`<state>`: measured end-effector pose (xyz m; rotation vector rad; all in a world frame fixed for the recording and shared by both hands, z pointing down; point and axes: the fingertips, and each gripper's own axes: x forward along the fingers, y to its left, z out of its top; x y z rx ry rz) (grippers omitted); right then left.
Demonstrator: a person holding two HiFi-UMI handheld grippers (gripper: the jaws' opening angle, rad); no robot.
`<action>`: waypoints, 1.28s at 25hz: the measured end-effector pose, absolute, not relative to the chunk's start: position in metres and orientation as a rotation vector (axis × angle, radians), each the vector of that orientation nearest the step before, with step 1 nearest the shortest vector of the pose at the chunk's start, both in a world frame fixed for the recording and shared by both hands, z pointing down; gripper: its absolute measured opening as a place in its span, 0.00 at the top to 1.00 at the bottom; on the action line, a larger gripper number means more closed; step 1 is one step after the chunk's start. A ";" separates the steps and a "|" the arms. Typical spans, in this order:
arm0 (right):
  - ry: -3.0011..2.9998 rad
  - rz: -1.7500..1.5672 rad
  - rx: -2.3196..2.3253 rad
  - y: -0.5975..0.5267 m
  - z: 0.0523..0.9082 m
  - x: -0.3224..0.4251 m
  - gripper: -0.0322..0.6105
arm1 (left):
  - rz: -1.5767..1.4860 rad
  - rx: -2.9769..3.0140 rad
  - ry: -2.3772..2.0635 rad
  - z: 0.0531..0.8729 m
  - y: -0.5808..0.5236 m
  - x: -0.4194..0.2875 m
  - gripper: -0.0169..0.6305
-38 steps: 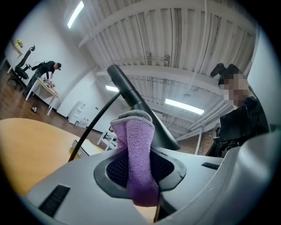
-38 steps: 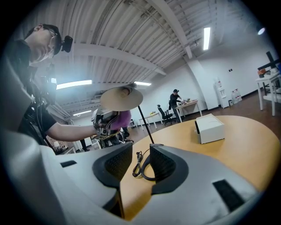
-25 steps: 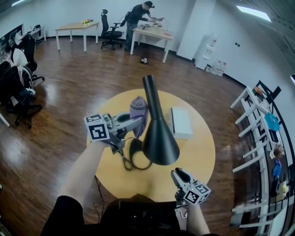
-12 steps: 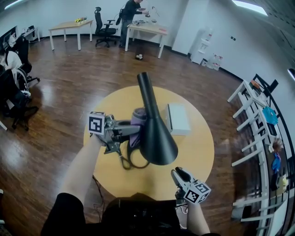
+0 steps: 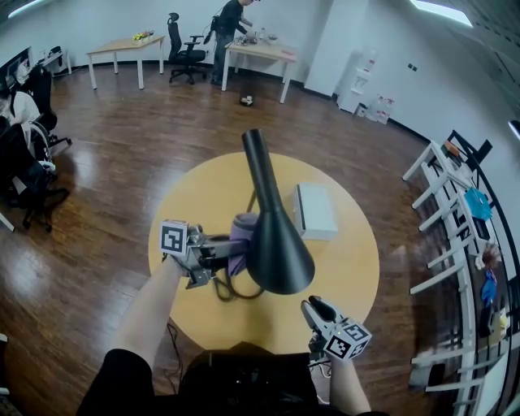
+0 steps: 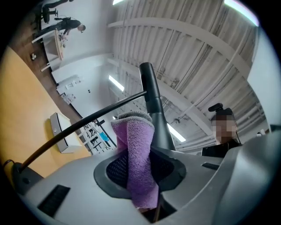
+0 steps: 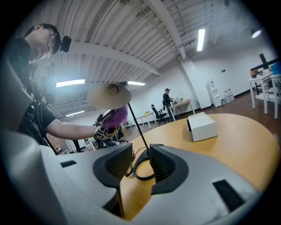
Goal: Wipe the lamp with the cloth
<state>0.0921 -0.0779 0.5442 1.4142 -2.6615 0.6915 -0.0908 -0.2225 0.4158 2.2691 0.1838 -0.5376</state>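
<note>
Nearest the person, the right gripper [image 7: 141, 164] hovered over the near edge of the round yellow table [image 5: 349, 280], its jaws apart and empty, the lamp's ring base [image 7: 142, 169] showing beyond the gap. Further in, the left gripper [image 5: 227, 249] was clamped on the folded purple cloth [image 6: 137, 154], held against the left side of the black lamp shade [image 5: 278, 248]. Behind the lamp lay a white box [image 5: 314, 211]. Far across the wooden floor [image 5: 122, 154], a person [image 5: 229, 16] stood at a desk [image 5: 260, 53].

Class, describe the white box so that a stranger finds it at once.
Start at the round yellow table. Right of the black lamp in the head view lies the white box, the only pale, flat, rectangular thing on it.
</note>
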 end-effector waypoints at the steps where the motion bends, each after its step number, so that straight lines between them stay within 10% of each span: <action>1: -2.660 0.695 1.413 -0.078 0.545 0.093 0.75 | -0.515 2.297 0.151 0.419 -0.223 -0.091 0.84; 12: -2.648 0.737 1.383 -0.085 0.558 0.091 0.75 | -0.191 3.125 -0.698 0.345 -0.252 -0.123 0.84; 32: -2.630 0.786 1.421 -0.089 0.559 0.096 0.75 | -0.069 3.088 -0.885 0.405 -0.264 -0.078 0.83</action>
